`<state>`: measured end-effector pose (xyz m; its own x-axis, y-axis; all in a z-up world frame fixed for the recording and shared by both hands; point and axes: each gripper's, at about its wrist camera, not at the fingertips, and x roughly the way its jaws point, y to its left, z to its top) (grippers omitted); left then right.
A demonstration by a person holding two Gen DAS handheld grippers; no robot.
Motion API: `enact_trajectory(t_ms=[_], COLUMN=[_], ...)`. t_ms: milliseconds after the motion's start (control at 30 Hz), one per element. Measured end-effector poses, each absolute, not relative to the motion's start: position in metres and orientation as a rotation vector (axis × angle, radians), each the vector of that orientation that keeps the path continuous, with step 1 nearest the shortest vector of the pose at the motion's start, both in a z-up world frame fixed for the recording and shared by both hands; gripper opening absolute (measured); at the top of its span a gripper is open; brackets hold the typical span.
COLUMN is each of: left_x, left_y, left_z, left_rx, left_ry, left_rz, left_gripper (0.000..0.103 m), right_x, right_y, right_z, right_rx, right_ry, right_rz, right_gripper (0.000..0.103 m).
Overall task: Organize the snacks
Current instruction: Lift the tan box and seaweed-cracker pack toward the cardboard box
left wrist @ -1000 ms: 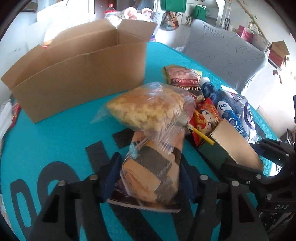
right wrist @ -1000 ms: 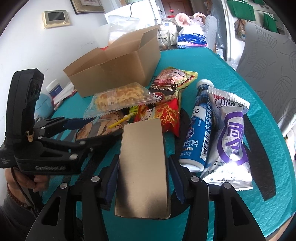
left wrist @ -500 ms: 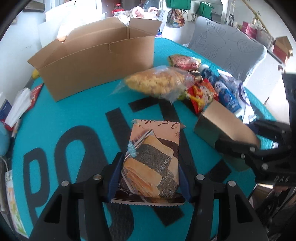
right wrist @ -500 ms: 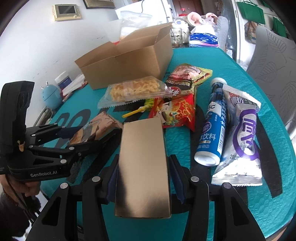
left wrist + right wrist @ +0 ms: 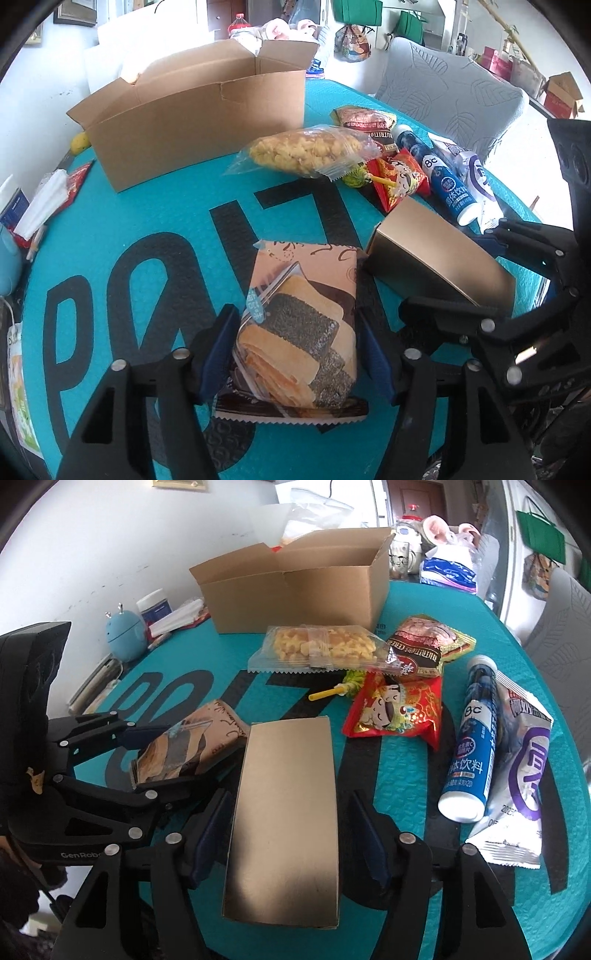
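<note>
Both grippers have just been opening: left gripper (image 5: 297, 354) straddles the seaweed-cracker packet (image 5: 301, 328), right gripper (image 5: 286, 834) the gold box (image 5: 286, 805), pads clear, both lying this side of the cardboard box (image 5: 299, 590).

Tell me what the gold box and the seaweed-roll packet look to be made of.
Gold box: probably thin card with a metallic satin finish; it has sharp folded edges and a soft, dull sheen.
Seaweed-roll packet: likely printed plastic film, fairly glossy; its bottom seal is zigzag-cut and its surface puffs and wrinkles.
</note>
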<state>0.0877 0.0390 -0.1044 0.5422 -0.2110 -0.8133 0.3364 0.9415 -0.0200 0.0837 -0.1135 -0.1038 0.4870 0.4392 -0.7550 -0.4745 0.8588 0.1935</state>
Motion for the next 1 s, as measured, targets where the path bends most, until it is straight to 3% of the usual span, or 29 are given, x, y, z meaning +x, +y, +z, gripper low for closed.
enact_trajectory(t_ms=[67,400,467,600,1000], left_x=[0.091,0.090,0.089,0.087,0.074], left_y=[0.040,0.040,0.040,0.039,0.044], left_z=[-0.105,-0.107,-0.107,-0.105,-0.096], left_rx=[0.135,0.130,0.127,0.127,0.104], left_ry=[0.943,0.906,0.900,0.898,0.892], left_rz=[-0.319,-0.304,-0.302,-0.305,-0.289], left_gripper=[0.074,0.074,0.074,0.056,0.052], right_x=[0.083,0.078,0.077,0.076,0.068], right_y=[-0.114,-0.109,-0.107,-0.106,-0.102], right_z=[-0.104,-0.105,-0.106,-0.106,-0.100], right_rx=[-0.048,-0.089,-0.123,-0.159,-0.122], right_ry=[0.904,0.894,0.883,0.862,0.859], right_rz=[0.557,0.533,0.507,0.469,0.509], right_gripper=[0.071,0.070,0.060,0.045,0.043])
